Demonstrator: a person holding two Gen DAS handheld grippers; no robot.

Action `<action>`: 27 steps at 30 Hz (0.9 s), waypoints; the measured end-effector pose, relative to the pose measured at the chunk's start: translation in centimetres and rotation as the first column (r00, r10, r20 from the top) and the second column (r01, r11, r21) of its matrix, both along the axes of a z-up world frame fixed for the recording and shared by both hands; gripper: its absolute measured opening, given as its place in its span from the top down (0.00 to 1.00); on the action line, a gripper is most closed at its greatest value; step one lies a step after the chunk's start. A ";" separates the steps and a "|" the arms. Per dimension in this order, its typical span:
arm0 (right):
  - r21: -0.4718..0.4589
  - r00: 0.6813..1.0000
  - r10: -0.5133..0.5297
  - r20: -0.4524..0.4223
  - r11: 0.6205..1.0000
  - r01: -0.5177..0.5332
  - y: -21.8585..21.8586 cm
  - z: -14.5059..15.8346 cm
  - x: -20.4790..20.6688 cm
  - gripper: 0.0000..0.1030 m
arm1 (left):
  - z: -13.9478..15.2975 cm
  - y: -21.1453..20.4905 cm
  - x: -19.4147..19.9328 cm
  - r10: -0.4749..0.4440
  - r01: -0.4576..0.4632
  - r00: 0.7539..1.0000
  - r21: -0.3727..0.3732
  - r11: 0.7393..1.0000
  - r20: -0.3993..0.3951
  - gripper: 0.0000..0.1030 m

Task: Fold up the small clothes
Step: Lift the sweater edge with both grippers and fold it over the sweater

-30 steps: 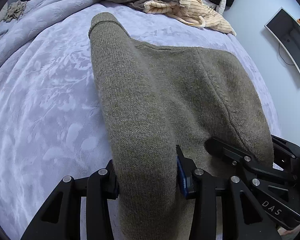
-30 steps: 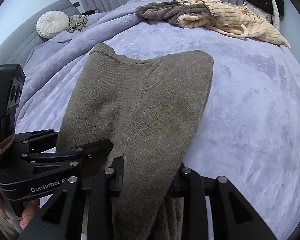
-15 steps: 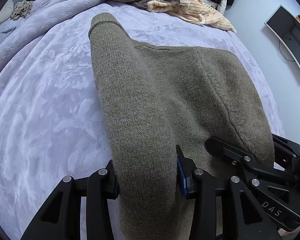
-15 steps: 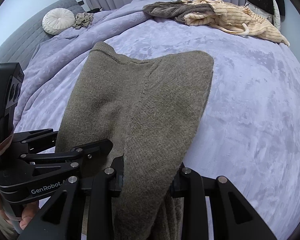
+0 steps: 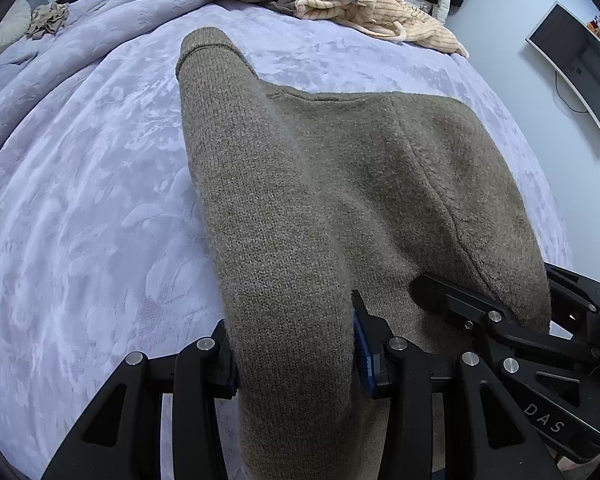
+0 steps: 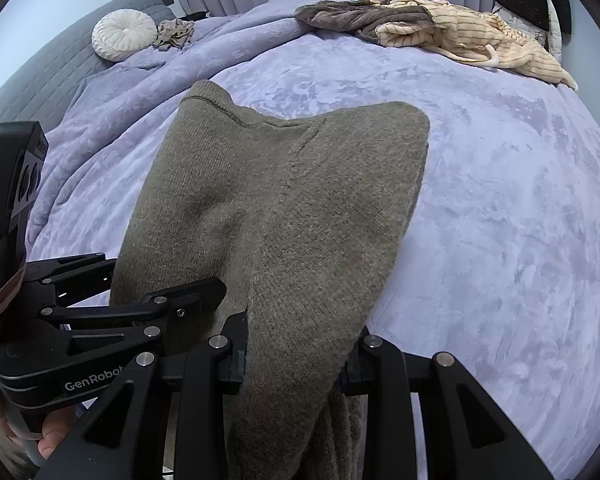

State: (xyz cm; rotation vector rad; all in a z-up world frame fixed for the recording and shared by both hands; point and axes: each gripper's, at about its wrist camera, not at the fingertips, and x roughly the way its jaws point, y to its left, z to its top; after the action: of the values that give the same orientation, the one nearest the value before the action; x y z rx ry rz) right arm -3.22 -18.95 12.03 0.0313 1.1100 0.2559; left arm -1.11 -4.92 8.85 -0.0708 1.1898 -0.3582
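Both tongs (image 5: 294,354) (image 6: 296,354) angled down, gripping sweater (image 5: 340,184)

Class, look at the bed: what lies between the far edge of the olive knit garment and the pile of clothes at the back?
Only bare lavender bedspread separates the olive knit garment from the pile of clothes; the right wrist view shows it best.

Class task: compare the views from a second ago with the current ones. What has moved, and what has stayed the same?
Both grippers have travelled together with the olive knit garment toward the far clothes pile: the pile and the round white cushion sit lower and nearer in view. Unchanged: the left gripper and right gripper stay clamped on the garment's near edge, and it keeps the same shape on the lilac bedspread.
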 end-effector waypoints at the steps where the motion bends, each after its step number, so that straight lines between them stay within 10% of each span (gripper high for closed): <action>1: 0.000 1.000 0.003 0.000 1.000 -0.003 0.2 0.0 -0.3 0.69 | 0.0 0.1 -0.2 0.001 -0.001 1.000 0.002 1.000 0.001 0.57; 27: 0.024 0.998 0.022 -0.061 0.999 -0.020 1.5 -3.3 -2.7 0.69 | -3.2 1.6 -3.5 0.024 -0.023 0.999 0.009 1.000 -0.026 0.57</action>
State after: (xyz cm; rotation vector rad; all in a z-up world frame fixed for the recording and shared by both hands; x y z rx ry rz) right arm -5.95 -17.41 8.69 0.0488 1.1689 0.2887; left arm -4.61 -3.37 5.62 -0.0820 1.2155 -0.3323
